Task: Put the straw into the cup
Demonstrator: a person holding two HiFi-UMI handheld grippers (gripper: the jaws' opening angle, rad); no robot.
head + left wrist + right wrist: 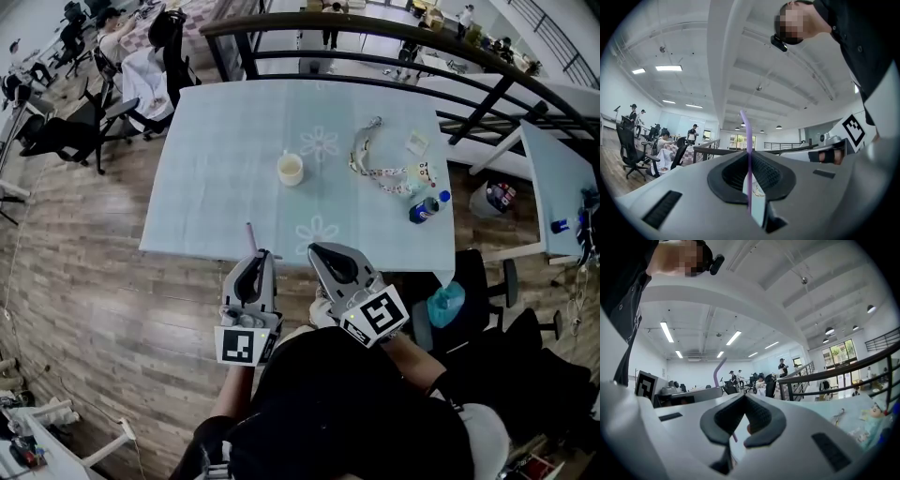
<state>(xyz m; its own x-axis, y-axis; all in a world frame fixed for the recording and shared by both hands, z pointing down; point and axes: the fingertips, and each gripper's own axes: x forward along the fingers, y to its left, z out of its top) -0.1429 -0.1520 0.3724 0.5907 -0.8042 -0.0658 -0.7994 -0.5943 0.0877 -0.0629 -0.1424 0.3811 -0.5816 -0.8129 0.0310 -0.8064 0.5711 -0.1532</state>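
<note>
A small cream cup (291, 170) stands upright near the middle of the pale blue table (225, 141). My left gripper (255, 255) is just short of the table's near edge and is shut on a thin purple straw (250, 232), which sticks up beyond the jaw tips. In the left gripper view the straw (746, 126) runs upright between the closed pads of the left gripper (749, 157). Beside it, my right gripper (319, 249) holds nothing and its jaw tips meet. The right gripper view shows the right gripper (743, 397) closed, with the straw (717, 373) off to its left.
A lanyard with cards (384, 169) and a blue bottle (424, 209) lie on the table's right side. A black railing (375, 37) runs behind the table. Office chairs (94, 122) stand at the left, and a second table (553, 178) at the right.
</note>
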